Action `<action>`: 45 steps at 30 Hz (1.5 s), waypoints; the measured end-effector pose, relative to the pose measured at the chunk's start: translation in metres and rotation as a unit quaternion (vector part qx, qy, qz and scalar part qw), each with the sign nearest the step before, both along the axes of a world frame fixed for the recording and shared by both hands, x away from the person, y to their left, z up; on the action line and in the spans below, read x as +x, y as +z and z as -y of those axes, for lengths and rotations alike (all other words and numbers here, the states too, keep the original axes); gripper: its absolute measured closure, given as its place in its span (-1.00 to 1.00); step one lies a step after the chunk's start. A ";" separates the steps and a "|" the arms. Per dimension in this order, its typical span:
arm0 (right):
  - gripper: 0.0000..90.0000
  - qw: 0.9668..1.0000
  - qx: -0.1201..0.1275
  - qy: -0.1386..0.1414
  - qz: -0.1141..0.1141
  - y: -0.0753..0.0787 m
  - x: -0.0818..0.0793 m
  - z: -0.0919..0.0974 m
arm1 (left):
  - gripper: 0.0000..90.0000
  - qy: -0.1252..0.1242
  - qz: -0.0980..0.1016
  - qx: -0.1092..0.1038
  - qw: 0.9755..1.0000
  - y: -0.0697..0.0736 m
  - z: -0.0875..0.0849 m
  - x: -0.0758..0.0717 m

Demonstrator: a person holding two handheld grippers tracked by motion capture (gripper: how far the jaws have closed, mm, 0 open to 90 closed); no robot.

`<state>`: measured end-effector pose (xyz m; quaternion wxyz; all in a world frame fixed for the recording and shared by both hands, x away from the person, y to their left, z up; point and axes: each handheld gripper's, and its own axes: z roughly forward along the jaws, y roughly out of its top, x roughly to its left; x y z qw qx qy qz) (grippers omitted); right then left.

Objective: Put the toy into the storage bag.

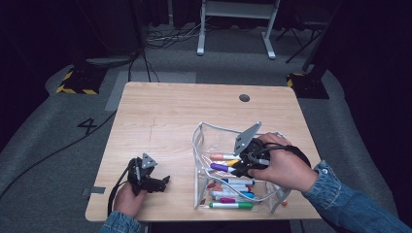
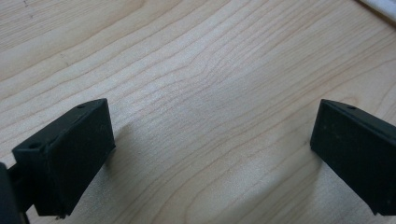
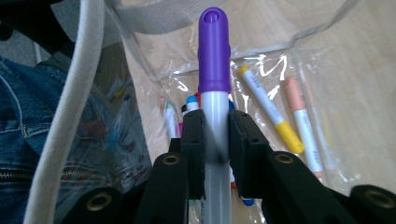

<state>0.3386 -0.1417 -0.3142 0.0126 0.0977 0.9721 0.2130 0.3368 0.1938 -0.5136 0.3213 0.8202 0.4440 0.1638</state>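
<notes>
Purple-capped marker pinched in the right tongs over the clear pouch.

The marker has a glossy purple cap with a rounded tip and a pale grey-white barrel; the pads clamp the barrel just below the cap, and in the high view it sits at the mouth of the pouch, above the others. The pouch is see-through plastic with a white edge band, standing open on the wooden counter. Inside lie loose markers: an orange-capped one, a yellow-capped one, blue ones, and a green one nearest the counter's front edge. The left tongs gape wide with nothing between them, low over bare wood well apart from the pouch.
</notes>
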 end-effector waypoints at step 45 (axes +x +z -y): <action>-0.08 0.999 -0.031 -0.017 0.022 -0.046 0.019 -0.003 | -1.00 0.000 0.001 0.001 1.000 0.000 0.000 0.000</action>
